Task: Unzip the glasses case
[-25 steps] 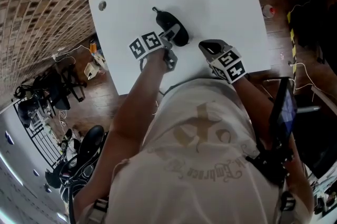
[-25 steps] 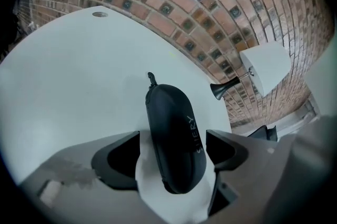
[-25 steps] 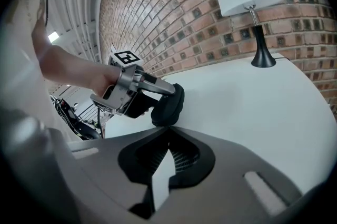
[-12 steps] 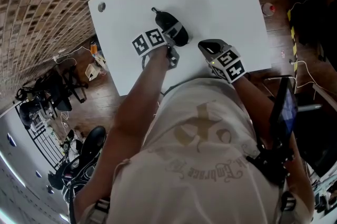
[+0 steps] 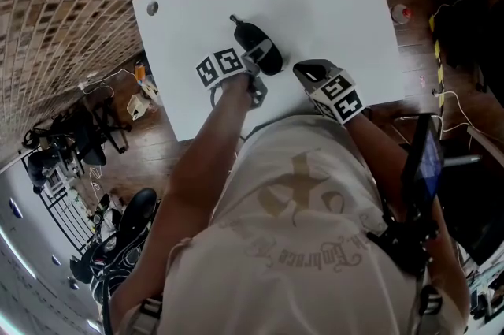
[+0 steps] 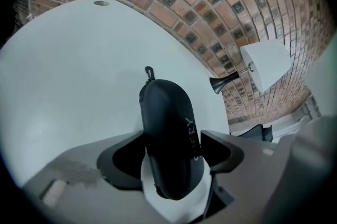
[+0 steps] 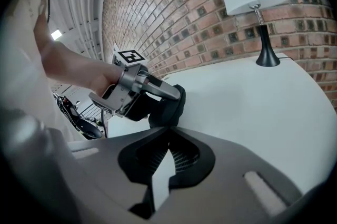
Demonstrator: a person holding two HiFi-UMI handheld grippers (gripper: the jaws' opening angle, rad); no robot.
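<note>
White desk (image 5: pixel 331 2), brick wall (image 6: pixel 210 1) behind: case (image 6: pixel 166 112) lies on it, likely light, stiff-shelled, slick, so my left tongs (image 6: pixel 174 138), jaws just closing, pinch its near flanks, pull (image 6: pixel 149 71) at far end; right tongs (image 7: pixel 168 130) pressed together, empty.

Grey lettering ending in "ERY" on the black glasses case (image 6: pixel 164 133), its start unclear.

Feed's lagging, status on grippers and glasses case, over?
Left gripper just closing, jaws on black oval glasses case. Right gripper shut, empty, beside it. Nothing blocking the zip pull.
</note>
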